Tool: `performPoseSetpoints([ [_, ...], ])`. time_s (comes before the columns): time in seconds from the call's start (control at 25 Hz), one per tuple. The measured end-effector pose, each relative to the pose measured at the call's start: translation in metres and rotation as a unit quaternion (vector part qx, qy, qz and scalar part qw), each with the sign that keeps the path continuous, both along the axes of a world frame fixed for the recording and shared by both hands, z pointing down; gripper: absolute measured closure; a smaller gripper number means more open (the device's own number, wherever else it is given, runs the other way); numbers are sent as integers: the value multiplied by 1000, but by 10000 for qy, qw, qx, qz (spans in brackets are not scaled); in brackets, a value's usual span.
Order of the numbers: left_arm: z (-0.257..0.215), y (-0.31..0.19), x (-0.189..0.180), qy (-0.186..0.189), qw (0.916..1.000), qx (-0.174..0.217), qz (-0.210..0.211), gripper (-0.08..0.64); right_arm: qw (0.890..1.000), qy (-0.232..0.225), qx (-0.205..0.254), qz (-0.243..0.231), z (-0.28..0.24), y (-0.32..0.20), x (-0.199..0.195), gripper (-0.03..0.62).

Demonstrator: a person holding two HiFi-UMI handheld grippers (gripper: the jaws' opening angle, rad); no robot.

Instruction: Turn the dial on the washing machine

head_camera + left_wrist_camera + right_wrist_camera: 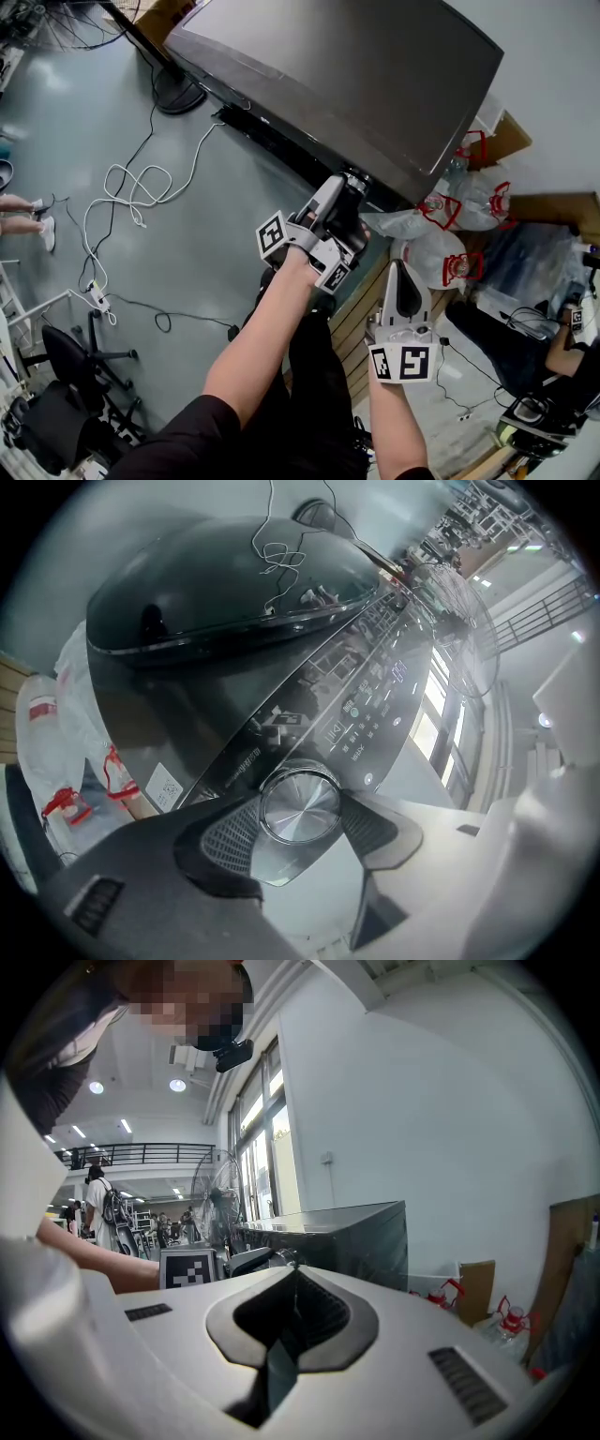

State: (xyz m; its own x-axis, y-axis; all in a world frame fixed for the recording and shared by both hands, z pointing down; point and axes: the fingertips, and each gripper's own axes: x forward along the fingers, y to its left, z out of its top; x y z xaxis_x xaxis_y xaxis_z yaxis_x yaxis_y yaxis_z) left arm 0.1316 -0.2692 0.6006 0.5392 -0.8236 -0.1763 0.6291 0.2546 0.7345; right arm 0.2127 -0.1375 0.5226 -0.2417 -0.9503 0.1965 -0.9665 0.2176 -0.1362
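The washing machine (356, 75) is dark grey with a glossy lid (234, 602) and a control panel (375, 705) of lit symbols. Its round silver dial (300, 805) sits at the panel's near end. My left gripper (302, 822) reaches to that corner (352, 186); its two ribbed pads (234, 832) press on the dial's sides, so it is shut on the dial. My right gripper (398, 270) hangs back, lower and to the right, away from the machine. Its jaws (295, 1283) are closed together with nothing in them. The machine (356, 1237) stands ahead of it.
White and black cables (131, 187) loop over the grey floor left of the machine, by a fan base (178, 94). Clear bags and red-handled bottles (450, 234) lie right of it, beside cardboard (506, 141). A wooden pallet (361, 309) lies underfoot. An office chair (66, 356) stands at lower left.
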Motion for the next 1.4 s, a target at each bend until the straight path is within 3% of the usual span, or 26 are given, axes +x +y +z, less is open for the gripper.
performPoseSetpoints([
  [0.16, -2, -2, -2, -273, 9995, 149, 15, 276, 10000, -21, -12, -19, 1, 0, -3, 569],
  [0.32, -7, 6, -4, -1123, 9921, 522, 212, 262, 10000, -14, -10, -29, 0, 2, -3, 569],
  [0.4, -11, 11, -8, -1876, 9778, 864, 353, 258, 10000, -6, 4, -37, -2, 3, -3, 569],
  [0.48, -15, 14, -15, -2807, 9506, 1259, 419, 256, 10000, 2, 3, -46, -2, 5, -3, 569],
  [0.56, -28, 12, -23, -3698, 9099, 1845, 363, 256, 10000, 7, 2, -52, -2, 7, -2, 569],
  [0.6, -36, 10, -25, -4184, 8811, 2178, 332, 256, 10000, 11, 2, -53, -2, 9, -2, 569],
  [0.64, -42, 9, -28, -4780, 8416, 2493, 327, 253, 10000, 16, -2, -52, -2, 10, -2, 569],
  [0.68, -47, 9, -30, -5442, 7898, 2812, 322, 253, 10000, 20, -10, -51, -2, 12, -1, 569],
  [0.76, -62, 10, -32, -6586, 6696, 3427, 217, 250, 10000, 24, -24, -59, -2, 15, -2, 569],
  [0.8, -69, 10, -32, -6971, 6154, 3676, 127, 249, 10000, 23, -28, -65, -2, 17, -2, 569],
  [0.84, -75, 10, -30, -7238, 5708, 3877, 51, 247, 10000, 23, -30, -70, -2, 18, -2, 569],
  [0.88, -77, 10, -27, -7417, 5361, 4031, 17, 245, 10000, 25, -32, -71, -1, 19, -1, 569],
  [0.92, -77, 9, -24, -7539, 5104, 4137, 47, 244, 10000, 32, -35, -70, -1, 19, 0, 569],
  [1.16, -50, 6, 1, -7910, 4108, 4495, 589, 236, 9999, 52, -63, -62, 1, 22, 8, 569],
  [1.24, -45, 3, 6, -7928, 3954, 4585, 708, 236, 10000, 6, -83, -47, 3, 23, 11, 569],
  [1.4, -43, 3, 13, -7981, 3758, 4634, 839, 241, 9999, -71, -136, 0, 6, 23, 15, 569],
])
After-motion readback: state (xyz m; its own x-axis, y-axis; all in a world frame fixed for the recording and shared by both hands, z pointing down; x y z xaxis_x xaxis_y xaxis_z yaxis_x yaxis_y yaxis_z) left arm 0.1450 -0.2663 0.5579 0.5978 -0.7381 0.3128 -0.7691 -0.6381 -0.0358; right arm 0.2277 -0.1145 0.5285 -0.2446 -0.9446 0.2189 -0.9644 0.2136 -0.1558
